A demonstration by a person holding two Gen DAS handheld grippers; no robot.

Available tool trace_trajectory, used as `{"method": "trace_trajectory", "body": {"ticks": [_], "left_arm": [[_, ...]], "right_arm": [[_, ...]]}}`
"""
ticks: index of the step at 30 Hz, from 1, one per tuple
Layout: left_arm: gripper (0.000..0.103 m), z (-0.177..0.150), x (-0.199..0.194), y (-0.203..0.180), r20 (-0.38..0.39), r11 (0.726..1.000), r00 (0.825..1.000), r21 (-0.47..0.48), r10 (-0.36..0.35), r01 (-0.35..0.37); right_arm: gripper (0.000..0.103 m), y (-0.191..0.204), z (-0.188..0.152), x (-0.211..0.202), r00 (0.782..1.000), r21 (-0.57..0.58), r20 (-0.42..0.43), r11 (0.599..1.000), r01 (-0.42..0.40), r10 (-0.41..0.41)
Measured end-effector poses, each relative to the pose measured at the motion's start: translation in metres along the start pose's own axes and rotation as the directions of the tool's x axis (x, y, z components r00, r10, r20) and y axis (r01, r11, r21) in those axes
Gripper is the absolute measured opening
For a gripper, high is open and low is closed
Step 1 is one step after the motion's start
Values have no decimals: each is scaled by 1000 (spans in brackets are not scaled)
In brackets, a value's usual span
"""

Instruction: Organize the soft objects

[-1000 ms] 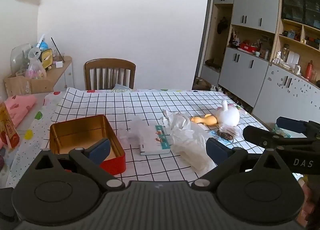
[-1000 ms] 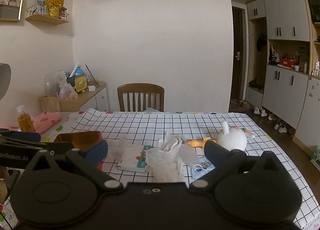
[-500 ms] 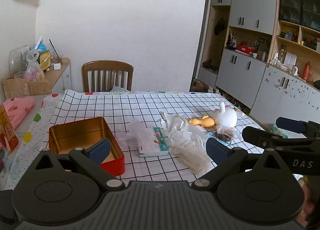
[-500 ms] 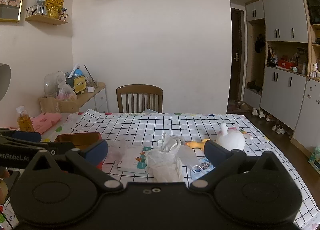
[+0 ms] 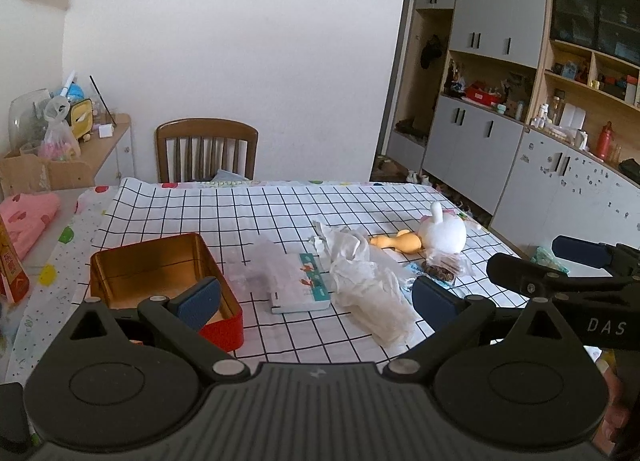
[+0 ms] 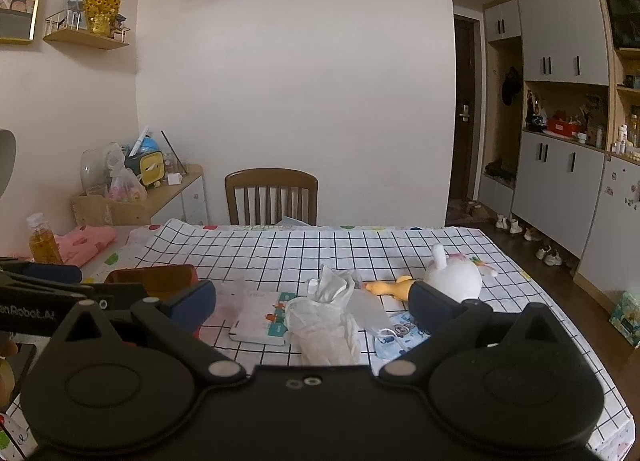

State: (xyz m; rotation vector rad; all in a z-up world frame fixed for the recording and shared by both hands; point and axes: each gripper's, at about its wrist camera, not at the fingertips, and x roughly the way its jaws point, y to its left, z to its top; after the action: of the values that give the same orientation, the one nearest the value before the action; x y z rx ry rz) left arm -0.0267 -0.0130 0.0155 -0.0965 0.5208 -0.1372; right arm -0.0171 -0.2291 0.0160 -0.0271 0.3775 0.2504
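Observation:
A white plush toy (image 5: pixel 443 233) (image 6: pixel 452 277) lies at the table's right with a yellow rubber duck (image 5: pixel 396 241) (image 6: pixel 390 287) beside it. Crumpled white plastic bags (image 5: pixel 366 281) (image 6: pixel 326 319) lie mid-table next to a tissue pack (image 5: pixel 298 288) (image 6: pixel 262 317). An open red tin box with a gold inside (image 5: pixel 160 275) (image 6: pixel 154 279) stands at the left. My left gripper (image 5: pixel 316 301) is open and empty, above the near table edge. My right gripper (image 6: pixel 312 305) is open and empty, also held back from the objects.
A small snack packet (image 5: pixel 442 267) and a blue printed packet (image 6: pixel 400 335) lie near the plush. A wooden chair (image 5: pixel 206 151) stands at the far side. A pink cloth (image 5: pixel 24 217) and a bottle (image 6: pixel 42 241) are at the left. Cabinets line the right wall.
Both grippers have drifted slightly back and up; the table objects sit a little lower and farther in view. Nothing was grasped or moved.

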Motion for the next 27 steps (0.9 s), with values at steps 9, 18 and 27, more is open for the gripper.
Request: {"method": "trace_trajectory", "body": {"ticks": [9,18,27], "left_arm": [[102,2,5,1,-1,1000,1000,6,-9,9],[102,5,21,1,-17,1000,1000,-3,-8,8],[102,8,54,-1,-73,1000,997,-23,13,-15]], "right_arm": [[102,0,0,4,1000,-2,13,1000,-12,12],[101,-7,-1,16,1000,-4,-20,1000,-12,12],[100,-23,-4,41,998,2,-58,999,-36,36]]}}
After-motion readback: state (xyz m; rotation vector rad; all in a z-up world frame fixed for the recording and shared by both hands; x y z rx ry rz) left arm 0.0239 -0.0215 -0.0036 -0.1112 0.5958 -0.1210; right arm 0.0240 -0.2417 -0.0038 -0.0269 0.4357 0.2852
